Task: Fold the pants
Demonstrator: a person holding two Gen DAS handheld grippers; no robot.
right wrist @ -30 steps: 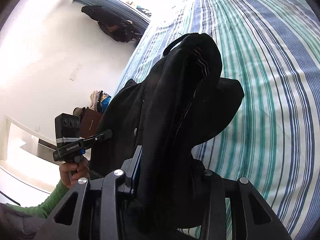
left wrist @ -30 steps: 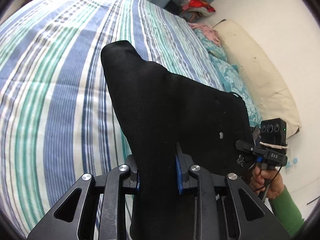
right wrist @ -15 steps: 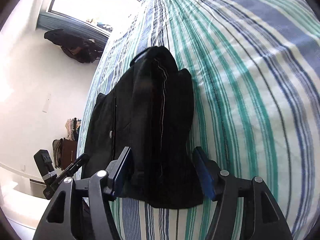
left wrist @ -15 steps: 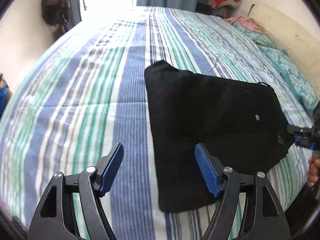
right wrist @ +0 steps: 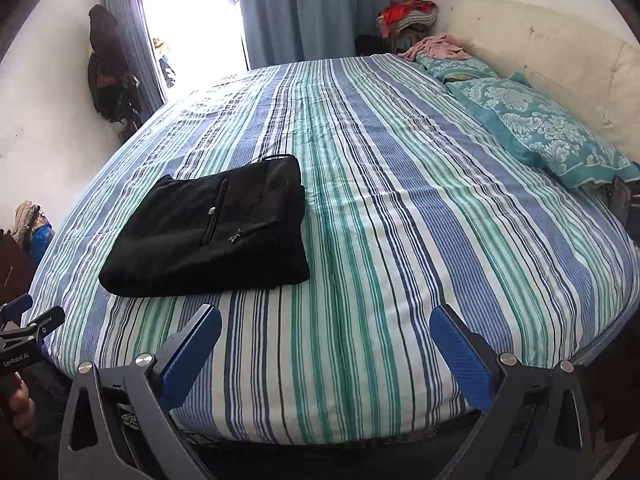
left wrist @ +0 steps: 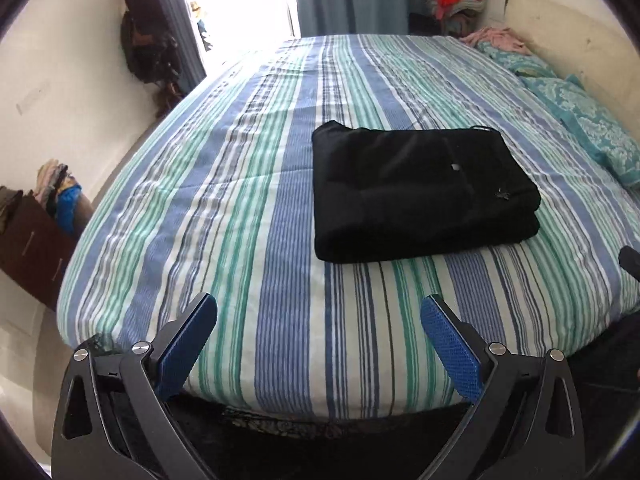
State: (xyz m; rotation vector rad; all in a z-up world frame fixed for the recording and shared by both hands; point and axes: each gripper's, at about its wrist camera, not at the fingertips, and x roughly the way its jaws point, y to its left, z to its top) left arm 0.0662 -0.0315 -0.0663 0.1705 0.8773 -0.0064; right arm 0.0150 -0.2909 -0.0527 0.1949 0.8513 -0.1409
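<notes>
Lying folded on striped bed (left wrist: 256, 216), black pants (left wrist: 416, 192), inner layers hidden

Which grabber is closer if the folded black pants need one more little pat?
Probably the left gripper. Its view shows the black pants almost straight ahead on the striped bed. For the right gripper they lie off to the left. Both stand open and empty.

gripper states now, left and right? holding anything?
Left gripper: open, just been opening, empty.
Right gripper: open, just been opening, empty; pants lie folded on bed.
</notes>
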